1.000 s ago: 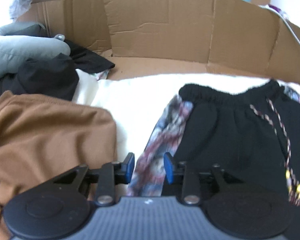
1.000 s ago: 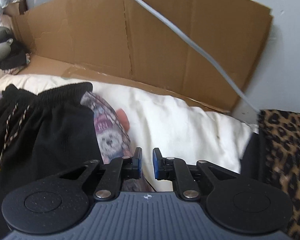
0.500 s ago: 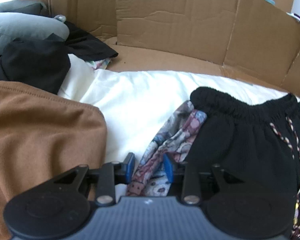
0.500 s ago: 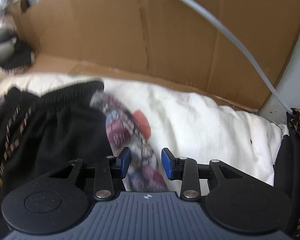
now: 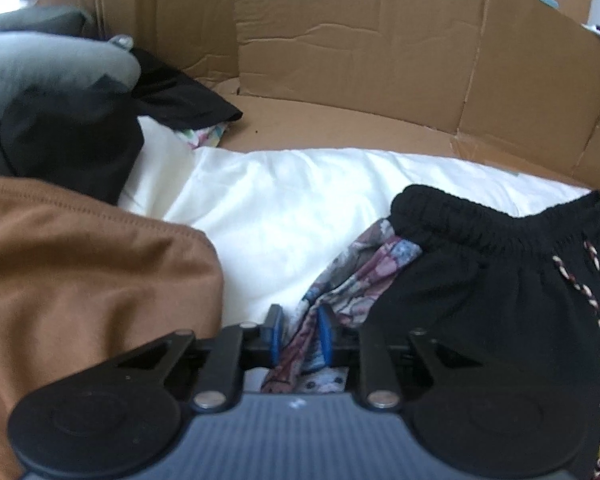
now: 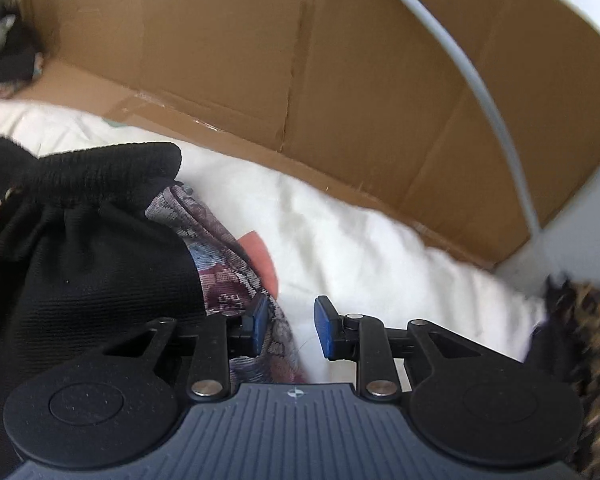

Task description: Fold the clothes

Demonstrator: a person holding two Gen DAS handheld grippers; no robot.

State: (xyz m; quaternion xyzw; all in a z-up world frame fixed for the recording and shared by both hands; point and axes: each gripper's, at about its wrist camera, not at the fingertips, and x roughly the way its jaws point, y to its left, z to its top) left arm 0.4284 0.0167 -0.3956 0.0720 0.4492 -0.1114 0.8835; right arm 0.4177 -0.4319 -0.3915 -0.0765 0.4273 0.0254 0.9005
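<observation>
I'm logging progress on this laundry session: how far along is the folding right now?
Early. Done: the black shorts lie spread flat on the white sheet, waistband away from the camera. In hand: the left gripper has the patterned side panel between its open fingers; the right gripper is open at the opposite edge. Left: no fold made yet, and the brown garment and the dark pile wait unfolded.
</observation>
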